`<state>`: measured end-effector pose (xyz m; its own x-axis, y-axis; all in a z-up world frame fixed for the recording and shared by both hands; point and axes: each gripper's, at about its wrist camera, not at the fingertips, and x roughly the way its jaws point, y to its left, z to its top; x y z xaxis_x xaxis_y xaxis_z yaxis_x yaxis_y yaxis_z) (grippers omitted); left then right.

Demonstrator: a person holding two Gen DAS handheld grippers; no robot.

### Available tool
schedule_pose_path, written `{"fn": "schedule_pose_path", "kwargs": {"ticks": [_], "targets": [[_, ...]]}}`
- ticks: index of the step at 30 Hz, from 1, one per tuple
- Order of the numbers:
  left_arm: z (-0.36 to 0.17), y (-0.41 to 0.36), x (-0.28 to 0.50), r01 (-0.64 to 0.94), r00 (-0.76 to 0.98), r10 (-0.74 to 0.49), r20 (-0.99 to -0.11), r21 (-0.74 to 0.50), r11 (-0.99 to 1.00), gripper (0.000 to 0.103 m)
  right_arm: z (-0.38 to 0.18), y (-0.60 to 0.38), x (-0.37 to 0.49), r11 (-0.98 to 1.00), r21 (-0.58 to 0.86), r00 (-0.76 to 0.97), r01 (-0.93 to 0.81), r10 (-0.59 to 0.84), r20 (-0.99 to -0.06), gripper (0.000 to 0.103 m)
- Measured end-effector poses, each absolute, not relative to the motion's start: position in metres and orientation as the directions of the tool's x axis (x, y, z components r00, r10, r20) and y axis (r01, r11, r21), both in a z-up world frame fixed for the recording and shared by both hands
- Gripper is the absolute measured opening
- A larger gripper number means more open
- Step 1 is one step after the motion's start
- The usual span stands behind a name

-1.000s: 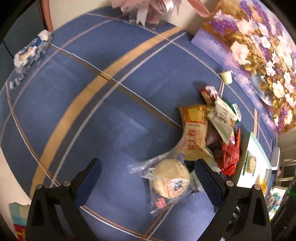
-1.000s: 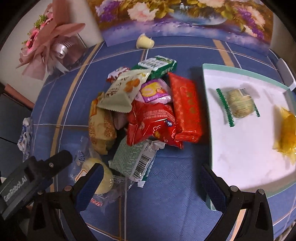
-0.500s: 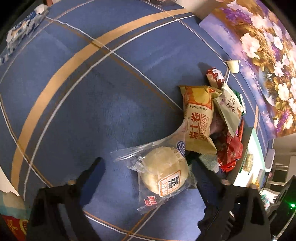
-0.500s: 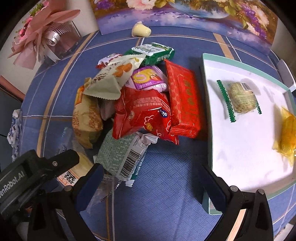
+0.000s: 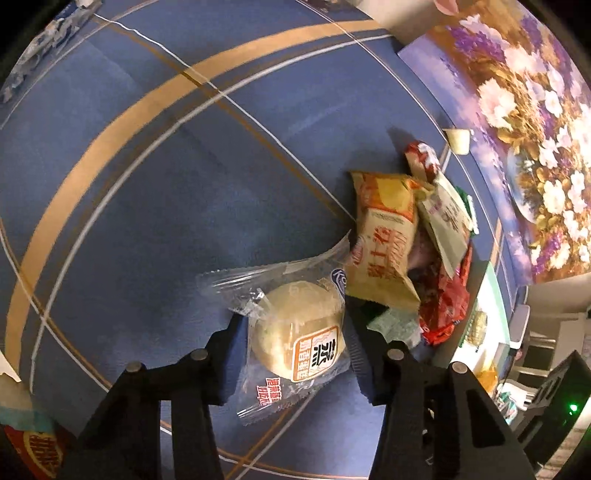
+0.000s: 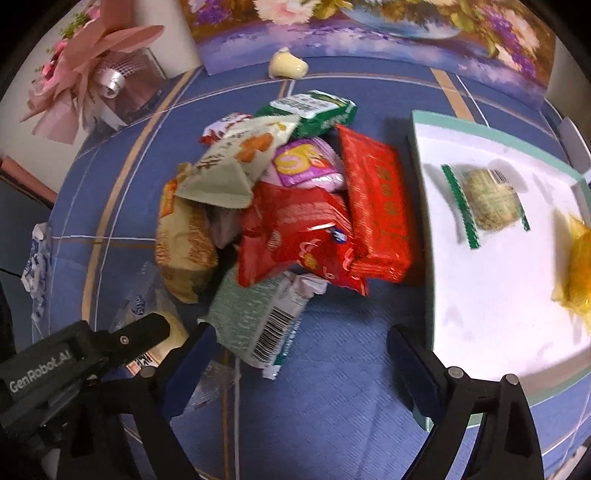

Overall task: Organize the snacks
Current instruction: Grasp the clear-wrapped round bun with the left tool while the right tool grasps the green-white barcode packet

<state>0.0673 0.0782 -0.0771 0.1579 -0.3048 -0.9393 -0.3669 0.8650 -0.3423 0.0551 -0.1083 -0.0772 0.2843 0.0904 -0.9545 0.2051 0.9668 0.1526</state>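
Jaws of the left gripper (image 5: 295, 325) have just narrowed onto the clear-wrapped bun (image 5: 301, 332); the right gripper (image 6: 297, 354) gapes empty.

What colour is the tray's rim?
Pale green, around a white inside; the tray shows best in the right wrist view.

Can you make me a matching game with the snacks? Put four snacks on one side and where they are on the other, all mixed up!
Snacks:
1. round bun in clear wrapper
2. long red packet
3. green-striped snack
4. small pale jelly cup

Places:
A. on the white tray
B. by the flower painting
C. between the left gripper's fingers
D. in the pile, on the tray side

Pairs: 1-C, 2-D, 3-A, 4-B
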Motion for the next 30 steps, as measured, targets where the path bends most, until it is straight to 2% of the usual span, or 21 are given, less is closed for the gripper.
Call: {"fn": "schedule_pose_path", "kwargs": {"ticks": [7,14,16,24,30], "targets": [[-0.077,0.099,0.072,-0.417,0.180,-0.255,-0.950,-0.308,0.855,0.053,-0.078,-0.097,0.065,0.960,0.202,0.303,0.193,0.138,-0.943,0.090],[-0.082,0.113,0.077,-0.442,0.183,-0.257,-0.949,-0.313,0.841,0.053,-0.092,-0.083,0.079,0.960,0.188,0.283,0.209,0.125,-0.951,0.085],[-0.084,0.112,0.079,-0.436,0.178,-0.252,-0.951,-0.306,0.846,0.054,-0.099,-0.079,0.083,0.960,0.177,0.269,0.216,0.115,-0.956,0.079],[-0.097,0.097,0.095,-0.416,0.147,-0.226,-0.963,-0.268,0.869,0.060,-0.110,-0.056,0.093,0.985,0.046,0.258,0.166,0.002,-0.966,0.078],[-0.097,0.088,0.099,-0.397,0.149,-0.195,-0.969,-0.239,0.886,0.059,-0.113,-0.043,0.095,0.991,0.003,0.264,0.135,-0.033,-0.964,0.074]]}}
